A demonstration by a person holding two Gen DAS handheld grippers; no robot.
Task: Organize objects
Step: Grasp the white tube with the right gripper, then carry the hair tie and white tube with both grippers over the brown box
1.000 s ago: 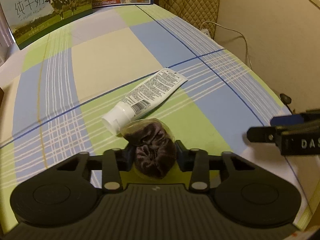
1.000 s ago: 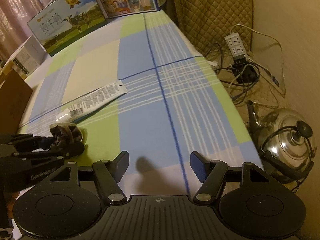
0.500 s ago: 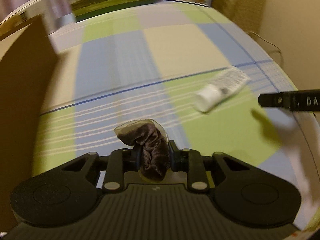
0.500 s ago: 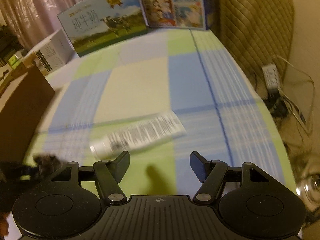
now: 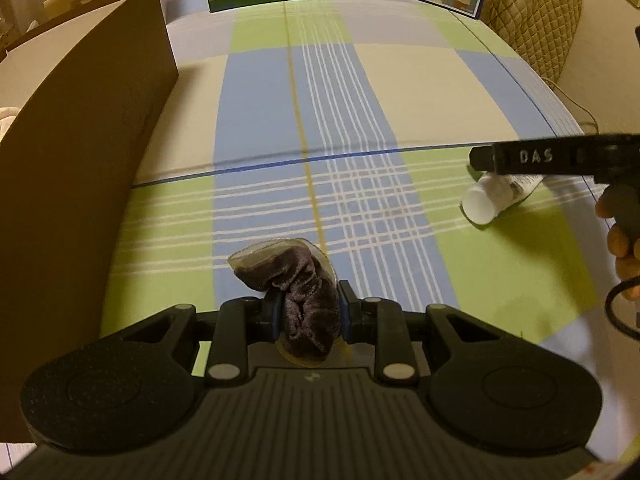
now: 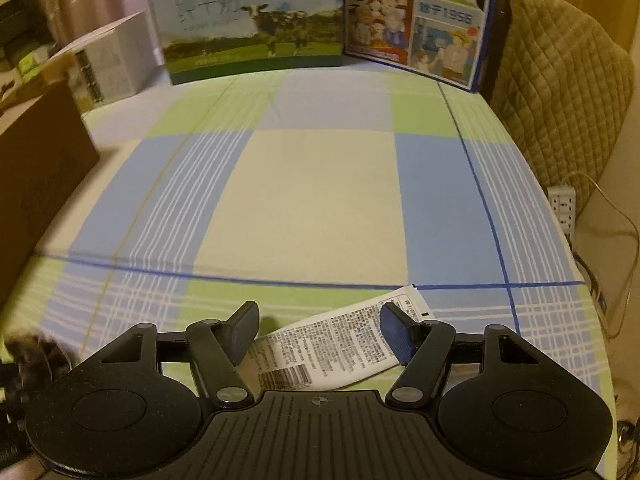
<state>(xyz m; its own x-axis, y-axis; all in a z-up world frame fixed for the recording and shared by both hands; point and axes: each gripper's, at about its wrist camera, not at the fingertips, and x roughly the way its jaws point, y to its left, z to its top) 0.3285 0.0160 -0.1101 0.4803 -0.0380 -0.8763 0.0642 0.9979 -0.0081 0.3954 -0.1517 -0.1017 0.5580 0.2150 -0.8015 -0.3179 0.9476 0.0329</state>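
Note:
My left gripper (image 5: 307,312) is shut on a dark brown velvet scrunchie in a clear wrapper (image 5: 296,284), held above the checked cloth (image 5: 280,120). A white tube with printed text (image 6: 332,344) lies on the cloth between the wide-apart jaws of my right gripper (image 6: 318,330), which stands open with its pads off the tube. In the left wrist view the tube's capped end (image 5: 486,200) shows at the right, partly hidden under a finger (image 5: 532,158) of the right gripper. The scrunchie (image 6: 36,350) shows blurred at the left edge of the right wrist view.
A brown cardboard box (image 5: 72,152) stands along the left side. Milk cartons (image 6: 256,20) and a blue picture box (image 6: 416,20) line the far edge, with a white box (image 6: 108,60) beside them. A quilted chair (image 6: 560,100) and a power strip (image 6: 562,204) are on the right.
The left gripper carried the scrunchie leftward, away from the tube and toward the cardboard box. The right gripper moved left over the tube, which now lies between its jaws.

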